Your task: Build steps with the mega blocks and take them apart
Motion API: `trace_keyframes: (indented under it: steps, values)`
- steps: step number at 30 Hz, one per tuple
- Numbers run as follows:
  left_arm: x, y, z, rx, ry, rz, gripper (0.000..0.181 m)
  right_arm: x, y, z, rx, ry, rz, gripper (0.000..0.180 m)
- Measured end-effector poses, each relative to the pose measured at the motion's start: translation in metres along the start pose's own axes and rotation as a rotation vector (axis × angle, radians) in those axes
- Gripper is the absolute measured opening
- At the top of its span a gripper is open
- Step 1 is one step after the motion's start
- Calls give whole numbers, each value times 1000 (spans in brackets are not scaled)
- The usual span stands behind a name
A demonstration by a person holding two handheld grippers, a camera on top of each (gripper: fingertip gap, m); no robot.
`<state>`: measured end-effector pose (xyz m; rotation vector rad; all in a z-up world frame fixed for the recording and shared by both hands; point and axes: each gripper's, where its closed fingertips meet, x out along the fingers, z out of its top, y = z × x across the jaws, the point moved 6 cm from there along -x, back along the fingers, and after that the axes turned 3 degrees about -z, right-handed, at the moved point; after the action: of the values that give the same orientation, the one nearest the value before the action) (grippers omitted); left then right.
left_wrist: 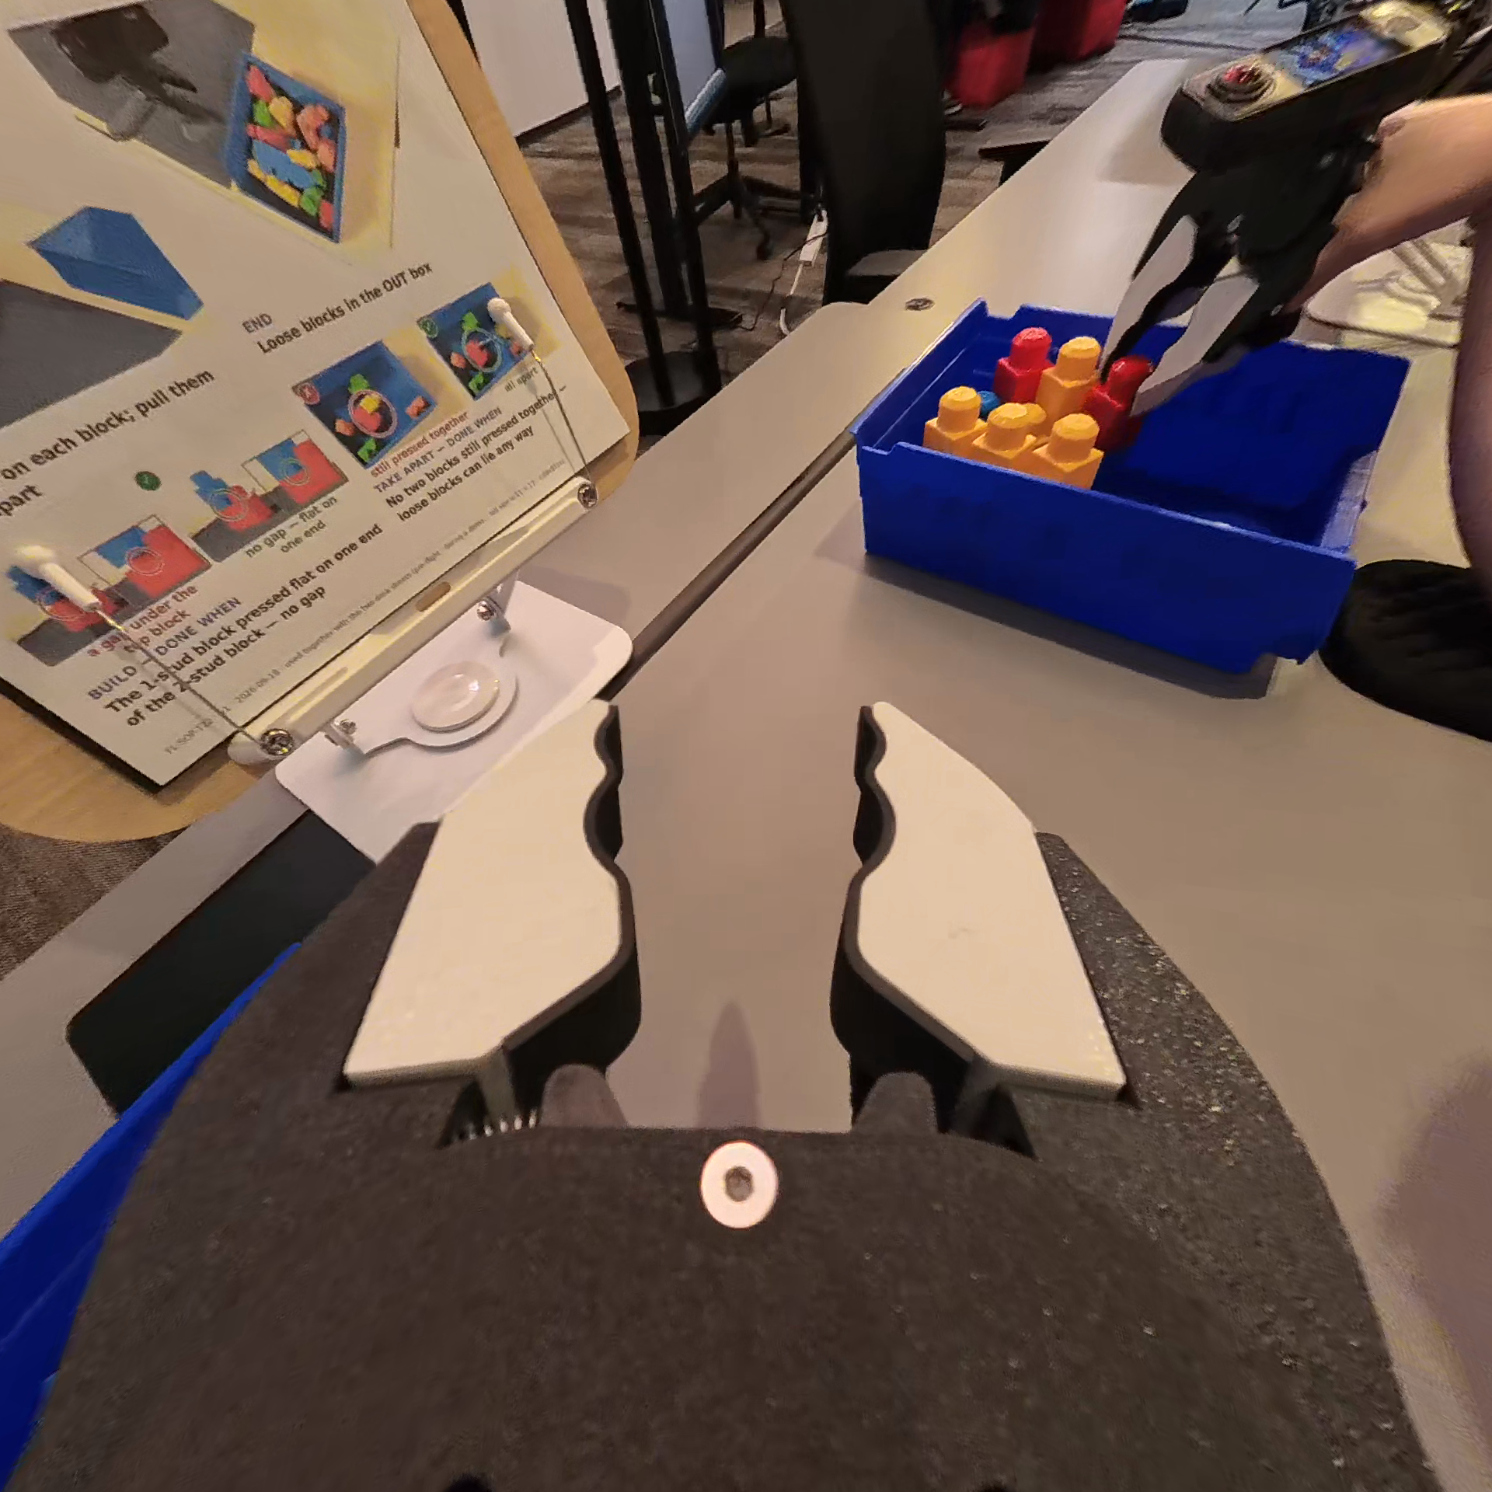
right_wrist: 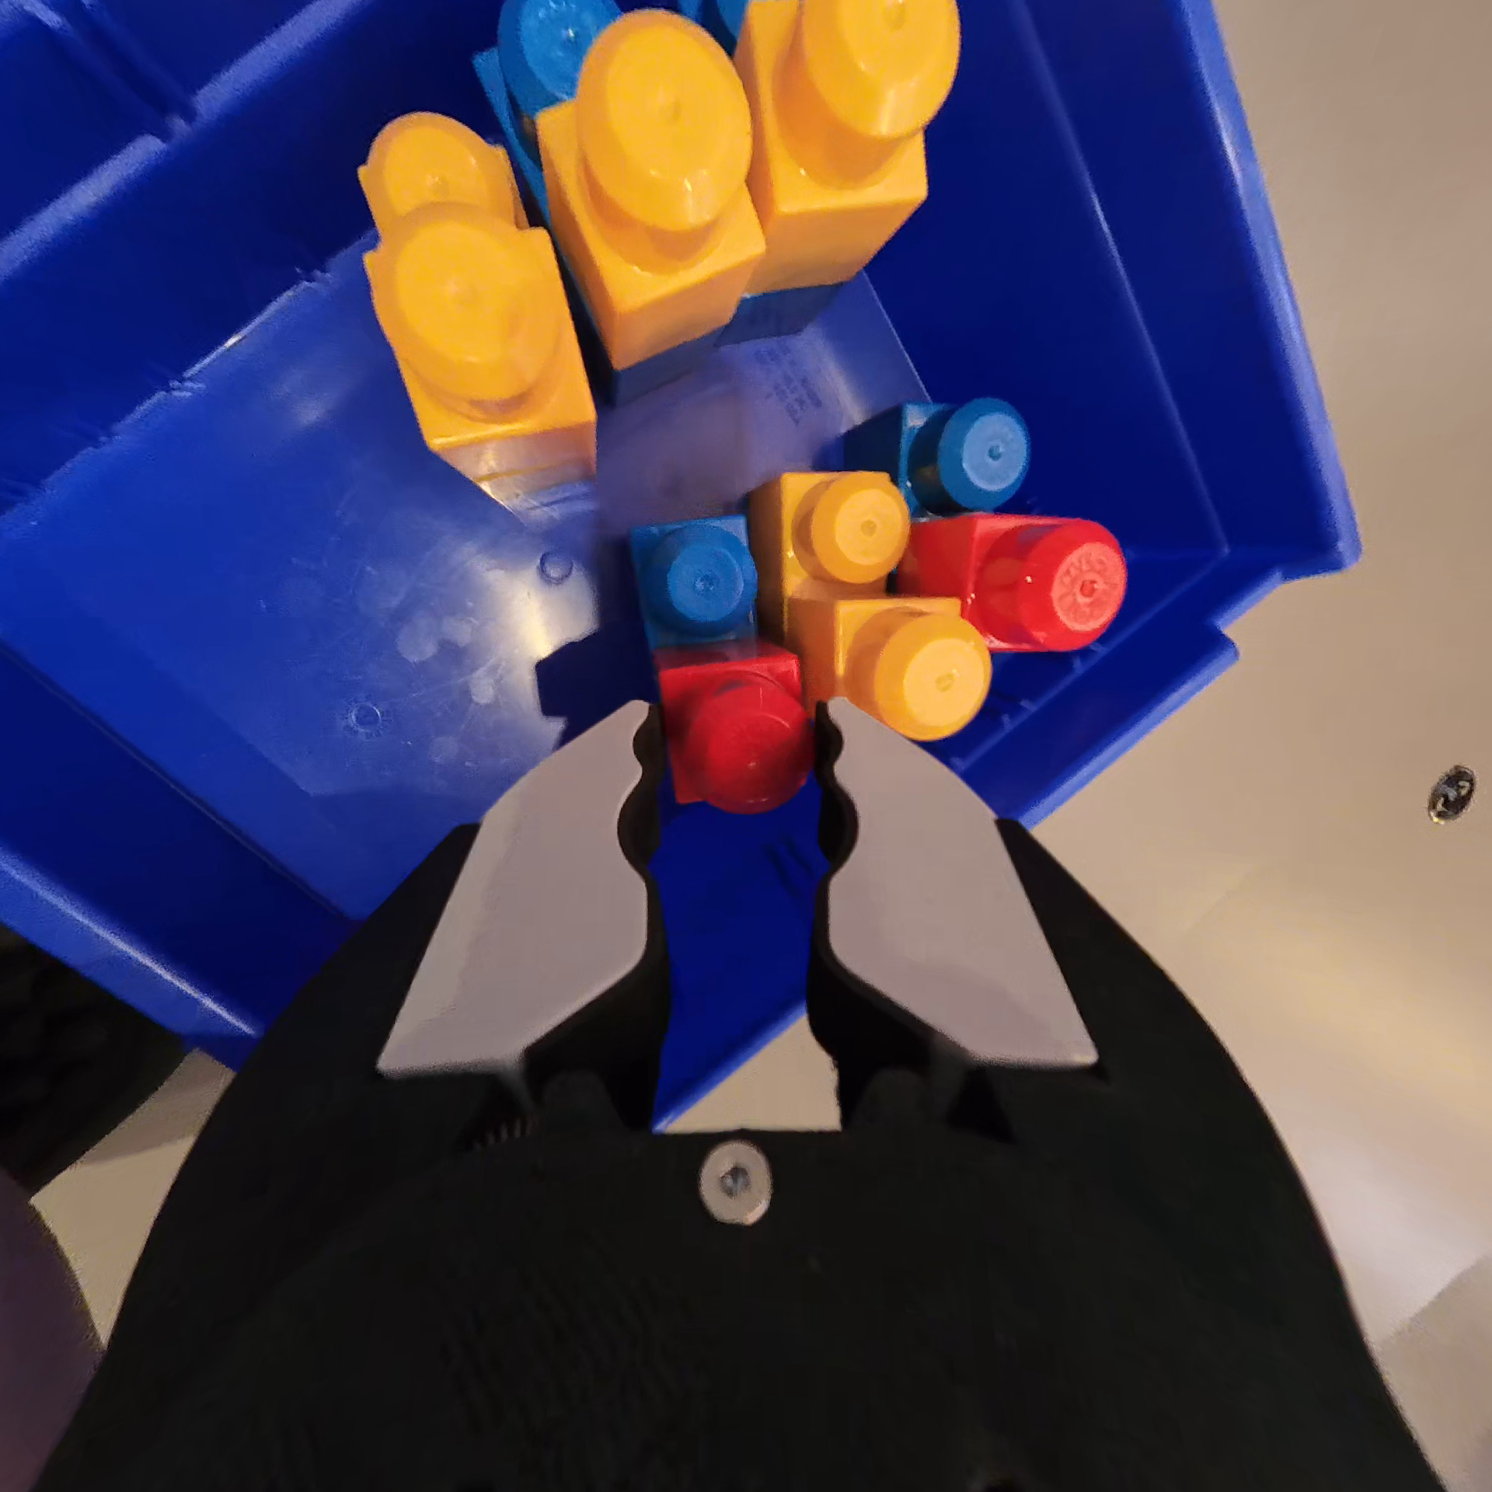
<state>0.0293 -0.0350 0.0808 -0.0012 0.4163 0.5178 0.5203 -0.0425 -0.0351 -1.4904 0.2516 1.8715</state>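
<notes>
Straddling red block [right_wrist: 739, 731], right claw [right_wrist: 735, 718] part-open (left claw [left_wrist: 739, 718] empty)

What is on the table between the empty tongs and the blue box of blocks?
Nothing: the left wrist view shows only bare grey table between the left tongs and the blue box.

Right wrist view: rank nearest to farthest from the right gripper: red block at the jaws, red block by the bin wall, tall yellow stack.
From the right gripper:
1. Red block at the jaws, between the tips.
2. Red block by the bin wall, to the right.
3. Tall yellow stack, top centre.
</notes>
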Motion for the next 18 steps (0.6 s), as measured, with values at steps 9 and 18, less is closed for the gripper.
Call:
trace_keyframes:
  steps: [9,18]
  values:
    - [-11,30,-11,156,201,408,55,-24,-4,3,7,-48,-93,38]
    - [-20,39,-15,158,269,581,54,-110,4,63,-38,-324,-481,37]
